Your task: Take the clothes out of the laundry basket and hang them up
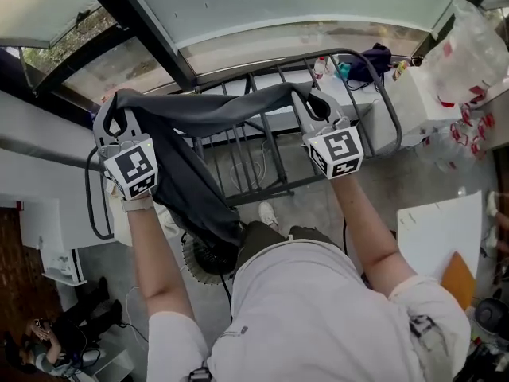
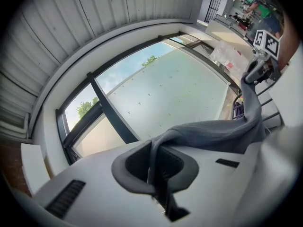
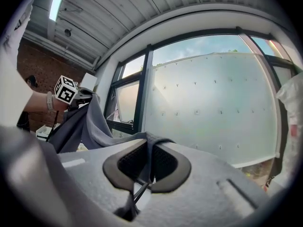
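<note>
Frosted window glass (image 1: 302,6) fills the top of the frame, with a metal drying rack (image 1: 274,153) beneath. The left gripper (image 2: 154,167) and right gripper (image 3: 149,163) each pinch the dark grey garment (image 1: 215,116), stretched between them over the rack at frame centre. Such thin edge grips could slip under tension, dropping one end.

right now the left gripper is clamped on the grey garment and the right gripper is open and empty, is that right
Not quite. The right gripper is not open and empty: its jaws are shut on the grey garment too, as the right gripper view shows. The left gripper is clamped on it, as you said.
</note>
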`<action>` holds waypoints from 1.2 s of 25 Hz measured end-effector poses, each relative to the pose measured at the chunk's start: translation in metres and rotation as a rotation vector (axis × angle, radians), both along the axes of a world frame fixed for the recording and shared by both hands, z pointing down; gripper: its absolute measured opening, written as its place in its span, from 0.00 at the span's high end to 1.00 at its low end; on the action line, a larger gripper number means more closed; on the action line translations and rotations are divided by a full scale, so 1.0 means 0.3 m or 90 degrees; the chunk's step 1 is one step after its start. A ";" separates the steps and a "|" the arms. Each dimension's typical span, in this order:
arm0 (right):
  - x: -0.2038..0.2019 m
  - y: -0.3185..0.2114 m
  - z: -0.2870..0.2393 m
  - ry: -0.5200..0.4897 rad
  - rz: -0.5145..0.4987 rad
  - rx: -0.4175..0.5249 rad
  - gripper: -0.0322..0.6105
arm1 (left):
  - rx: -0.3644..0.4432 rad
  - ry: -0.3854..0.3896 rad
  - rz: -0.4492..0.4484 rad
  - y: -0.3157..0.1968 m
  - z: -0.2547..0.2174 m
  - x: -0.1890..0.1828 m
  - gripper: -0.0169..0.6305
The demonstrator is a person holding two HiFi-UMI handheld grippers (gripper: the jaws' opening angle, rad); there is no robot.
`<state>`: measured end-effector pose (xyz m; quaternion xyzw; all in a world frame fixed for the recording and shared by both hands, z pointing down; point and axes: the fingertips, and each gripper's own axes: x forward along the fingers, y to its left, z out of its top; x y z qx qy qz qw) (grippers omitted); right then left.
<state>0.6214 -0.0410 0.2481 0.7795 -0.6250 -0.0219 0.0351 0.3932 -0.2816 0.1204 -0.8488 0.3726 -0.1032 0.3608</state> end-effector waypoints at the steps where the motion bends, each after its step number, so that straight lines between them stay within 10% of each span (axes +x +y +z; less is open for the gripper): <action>1: 0.025 -0.031 -0.003 0.002 0.009 0.000 0.93 | -0.001 0.000 0.005 -0.041 0.002 0.028 0.97; 12: 0.225 -0.274 -0.023 0.055 0.087 -0.020 0.93 | -0.018 0.014 0.053 -0.422 -0.008 0.306 0.97; 30: 0.281 -0.369 0.418 0.010 0.105 -0.262 0.93 | -0.238 -0.148 0.068 -0.587 0.770 0.404 0.96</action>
